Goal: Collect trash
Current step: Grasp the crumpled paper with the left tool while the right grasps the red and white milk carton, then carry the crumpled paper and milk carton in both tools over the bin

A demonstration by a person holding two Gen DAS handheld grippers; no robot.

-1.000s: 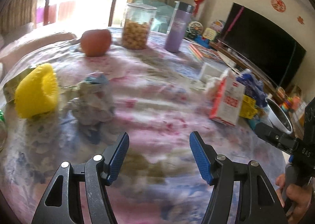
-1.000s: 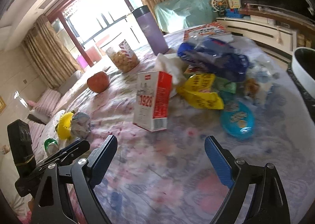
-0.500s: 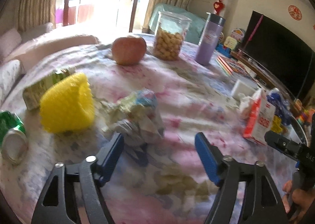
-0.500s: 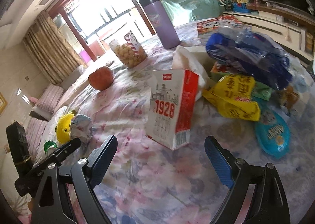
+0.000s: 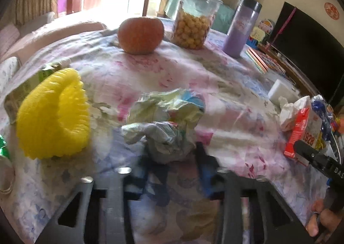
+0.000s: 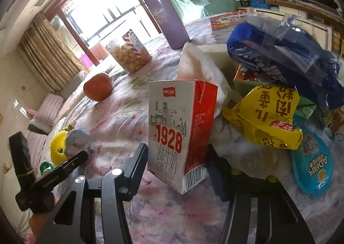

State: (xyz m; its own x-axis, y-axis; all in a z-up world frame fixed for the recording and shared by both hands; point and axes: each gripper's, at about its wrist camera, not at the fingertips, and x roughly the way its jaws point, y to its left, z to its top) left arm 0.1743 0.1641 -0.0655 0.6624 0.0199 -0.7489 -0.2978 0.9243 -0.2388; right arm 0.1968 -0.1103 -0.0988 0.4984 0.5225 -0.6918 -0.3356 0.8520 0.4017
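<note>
Crumpled wrapper [image 5: 169,123]: pale wad of paper and foil on the worktop, near its front, its lower end between the fingers of the left claw.
Left claw [image 5: 174,171]: jaws closing about the wad; blurred, so whether the pads press it cannot be told.
Milk carton [image 6: 178,134]: red and white, marked 1928, upright on the worktop, its base between the fingers of the right claw.
Right claw [image 6: 176,168]: jaws closing; left finger just beside the carton's white face, right finger at its red side; contact cannot be told.
Yellow ring [image 5: 53,113]: ribbed plastic, left of the wad, on its side.
Green can [image 5: 4,149]: at the left edge, partly cut off.
Snack bags [image 6: 264,115]: yellow, blue and turquoise packets heaped right of the carton.
Tissue [image 6: 200,67]: white, behind the carton.
Apple [image 5: 140,35]: far side.
Snack jar [image 5: 194,25]: clear, beside the apple.
Purple flask [image 5: 241,27]: right of the jar.
Worktop [image 5: 236,136]: covered with a floral cloth.
</note>
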